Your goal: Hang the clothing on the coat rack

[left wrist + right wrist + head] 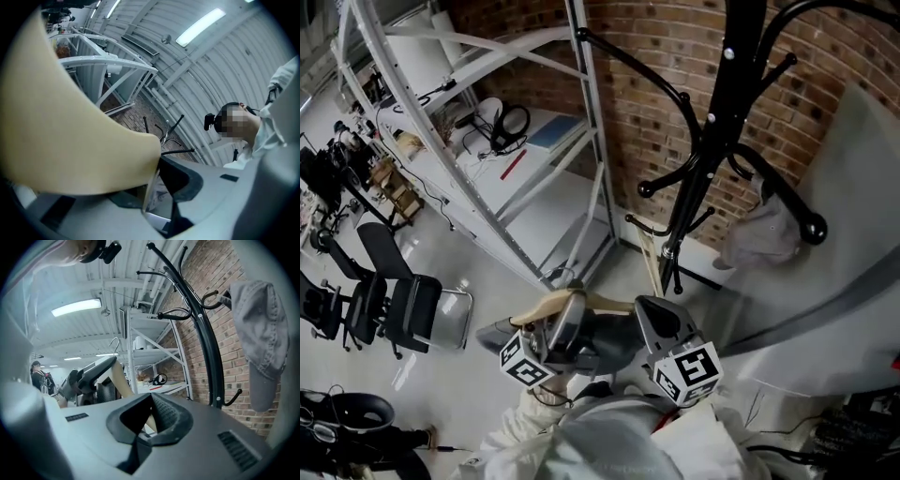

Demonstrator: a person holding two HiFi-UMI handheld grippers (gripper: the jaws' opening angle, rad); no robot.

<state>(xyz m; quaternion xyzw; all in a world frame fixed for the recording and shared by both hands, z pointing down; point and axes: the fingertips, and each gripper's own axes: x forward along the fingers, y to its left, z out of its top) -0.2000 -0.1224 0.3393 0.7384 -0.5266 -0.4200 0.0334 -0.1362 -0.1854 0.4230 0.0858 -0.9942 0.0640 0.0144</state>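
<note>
Wooden hanger (542, 306): pale, smooth, curved arm. Left gripper (567, 317) clamps it near the hook, jaws wide on the wood. Right gripper (649, 314) pinches the arm's end. White cloth (609, 441) bunches under both. Coat rack (733, 112), black tube with ball-tipped hooks, stands beyond the fingertips and bears a grey cap (764, 234).

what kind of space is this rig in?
Likely a lab or workshop: white metal shelving with headphones on a shelf, wheeled office chairs, and a bare brick wall.

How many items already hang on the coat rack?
1: a grey cap on the right side of the rack in the head view. The rack's far side may hide more.
</note>
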